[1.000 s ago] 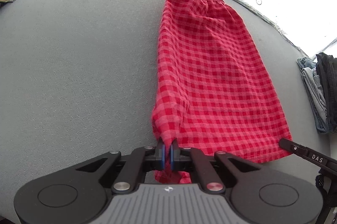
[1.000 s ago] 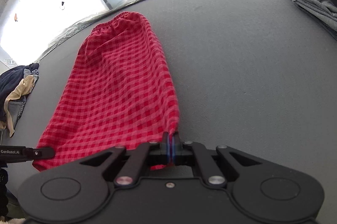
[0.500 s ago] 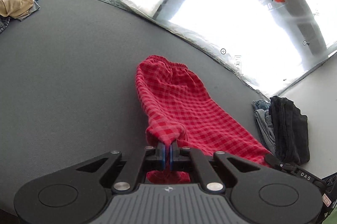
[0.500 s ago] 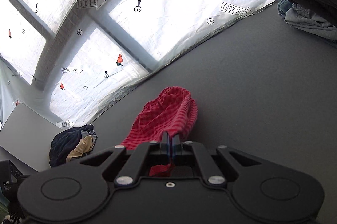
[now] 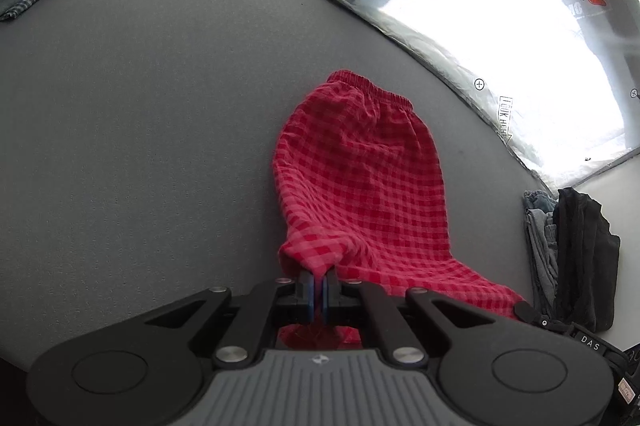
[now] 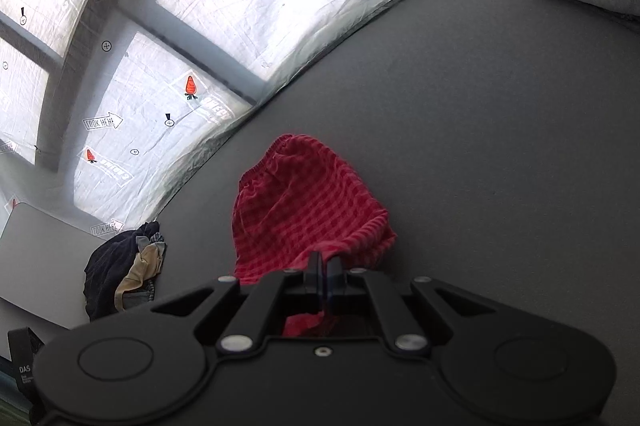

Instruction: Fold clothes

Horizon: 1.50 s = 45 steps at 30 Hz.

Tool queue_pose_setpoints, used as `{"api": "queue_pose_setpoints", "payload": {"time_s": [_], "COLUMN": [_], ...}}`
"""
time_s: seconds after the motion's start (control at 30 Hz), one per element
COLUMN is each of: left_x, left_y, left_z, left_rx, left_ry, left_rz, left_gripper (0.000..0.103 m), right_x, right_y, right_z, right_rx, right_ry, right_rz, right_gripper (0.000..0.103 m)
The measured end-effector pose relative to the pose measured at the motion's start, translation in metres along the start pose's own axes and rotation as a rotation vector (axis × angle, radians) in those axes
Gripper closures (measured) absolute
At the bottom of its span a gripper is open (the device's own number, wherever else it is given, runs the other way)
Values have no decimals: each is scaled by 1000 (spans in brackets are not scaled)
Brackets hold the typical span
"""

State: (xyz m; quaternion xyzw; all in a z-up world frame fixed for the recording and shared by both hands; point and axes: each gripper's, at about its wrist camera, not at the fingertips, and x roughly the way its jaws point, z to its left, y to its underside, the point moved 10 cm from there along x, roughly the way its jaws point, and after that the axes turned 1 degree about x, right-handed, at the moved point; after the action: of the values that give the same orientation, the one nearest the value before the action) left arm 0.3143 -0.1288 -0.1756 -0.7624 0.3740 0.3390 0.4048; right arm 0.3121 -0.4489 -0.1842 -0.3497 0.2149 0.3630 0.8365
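Red-and-pink checked cotton garment (image 5: pixel 360 186) lies lengthwise on the grey felt-covered desk (image 5: pixel 140 146), its elastic waistband end at the far side, flat. Near hem is lifted off the desk. Left tool (image 5: pixel 319 286) is clamped tight on one hem corner; right tool (image 6: pixel 324 276) is pinched closed on the other. Cloth sags between the two.

Risks: thin pinch slipping if the tools spread apart; uneven carry toward the waistband leaving a skewed fold; slack middle bunching under the fold.
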Motion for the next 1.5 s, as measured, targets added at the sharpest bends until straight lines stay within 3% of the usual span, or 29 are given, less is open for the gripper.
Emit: {"api": "queue_pose_setpoints", "payload": {"time_s": [0.23, 0.47, 0.67, 0.8, 1.07, 1.13, 1.2, 1.27, 1.3, 1.37, 1.5], "left_x": [29, 58, 82, 97, 117, 123, 128, 127, 125, 115, 86], "left_y": [-36, -73, -96, -104, -131, -137, -141, -144, -144, -146, -141], "left_z": [1, 3, 6, 14, 13, 13, 17, 19, 18, 17, 16], "left_rx": [-21, -41, -65, -129, -117, -115, -121, -115, -107, -83, -1], "left_ry": [-14, -27, -41, -34, -58, -77, -110, -137, -141, -158, -205], "left_rz": [1, 2, 7, 31, 18, 7, 3, -5, -15, -61, -146], "left_gripper": [99, 99, 99, 99, 97, 94, 79, 78, 72, 60, 54], "right_x": [42, 96, 121, 138, 166, 175, 181, 182, 179, 173, 151], "right_y": [-30, -66, -75, -79, -98, -101, -104, -107, -107, -108, -104], "right_z": [0, 4, 13, 9, 13, 12, 12, 12, 14, 16, 24], "right_rx": [14, -11, -71, -20, -10, -13, -33, -58, -65, -79, -159], "right_ry": [-6, 48, 93, 99, 112, 128, 149, 182, 185, 189, 201], "right_rz": [-12, -4, 26, 46, 25, 22, 9, -13, -25, -50, -85], "right_gripper": [101, 101, 101, 101, 101, 100, 99, 91, 88, 73, 69]}}
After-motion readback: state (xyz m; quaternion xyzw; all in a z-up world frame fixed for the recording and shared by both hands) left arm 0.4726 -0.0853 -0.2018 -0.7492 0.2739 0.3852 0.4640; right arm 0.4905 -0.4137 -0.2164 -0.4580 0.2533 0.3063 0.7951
